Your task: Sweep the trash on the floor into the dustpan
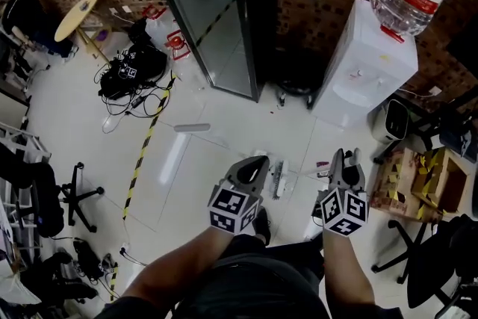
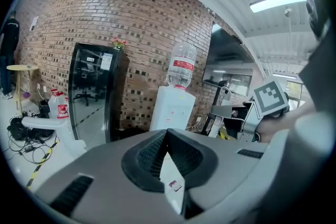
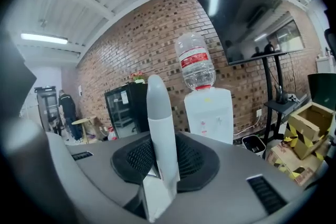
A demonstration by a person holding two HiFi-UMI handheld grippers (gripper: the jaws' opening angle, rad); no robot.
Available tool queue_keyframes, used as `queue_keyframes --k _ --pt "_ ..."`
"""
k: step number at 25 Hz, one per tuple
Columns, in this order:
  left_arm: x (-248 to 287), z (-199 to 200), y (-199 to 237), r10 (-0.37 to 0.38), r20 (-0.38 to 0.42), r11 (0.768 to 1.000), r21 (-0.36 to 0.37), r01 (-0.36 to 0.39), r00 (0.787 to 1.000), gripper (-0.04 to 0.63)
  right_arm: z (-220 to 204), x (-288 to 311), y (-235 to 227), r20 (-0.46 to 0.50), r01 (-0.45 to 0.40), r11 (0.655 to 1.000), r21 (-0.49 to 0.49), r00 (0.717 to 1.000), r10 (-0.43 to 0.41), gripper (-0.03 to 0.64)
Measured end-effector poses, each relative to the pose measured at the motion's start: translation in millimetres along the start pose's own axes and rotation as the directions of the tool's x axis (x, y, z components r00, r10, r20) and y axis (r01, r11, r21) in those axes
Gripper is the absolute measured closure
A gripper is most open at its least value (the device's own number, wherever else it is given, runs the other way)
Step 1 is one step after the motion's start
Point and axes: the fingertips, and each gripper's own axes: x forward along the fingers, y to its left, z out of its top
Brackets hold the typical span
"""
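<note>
My left gripper is low in the head view, above the white tiled floor. In the left gripper view, my left gripper is shut on a thin white handle piece with a small sticker. My right gripper is beside it on the right. In the right gripper view, my right gripper is shut on a white-grey handle that rises upright past the jaws. A pale ribbed object lies on the floor between the grippers. A small red-dark scrap lies next to the right gripper. What the handles end in is hidden.
A black glass-door fridge and a water dispenser stand against the brick wall ahead. A cardboard box and a small bin sit to the right. Tangled cables, striped floor tape and chairs are on the left.
</note>
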Motion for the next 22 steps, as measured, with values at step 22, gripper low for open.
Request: queue_keyframes --k 22 --pt "18 -4 -55 -0.095 -0.017 0.994 0.052 0.096 0.995 0.586 13 -101 -69 0.025 0.028 0.984 -0.175 0.999 -0.024 0.517"
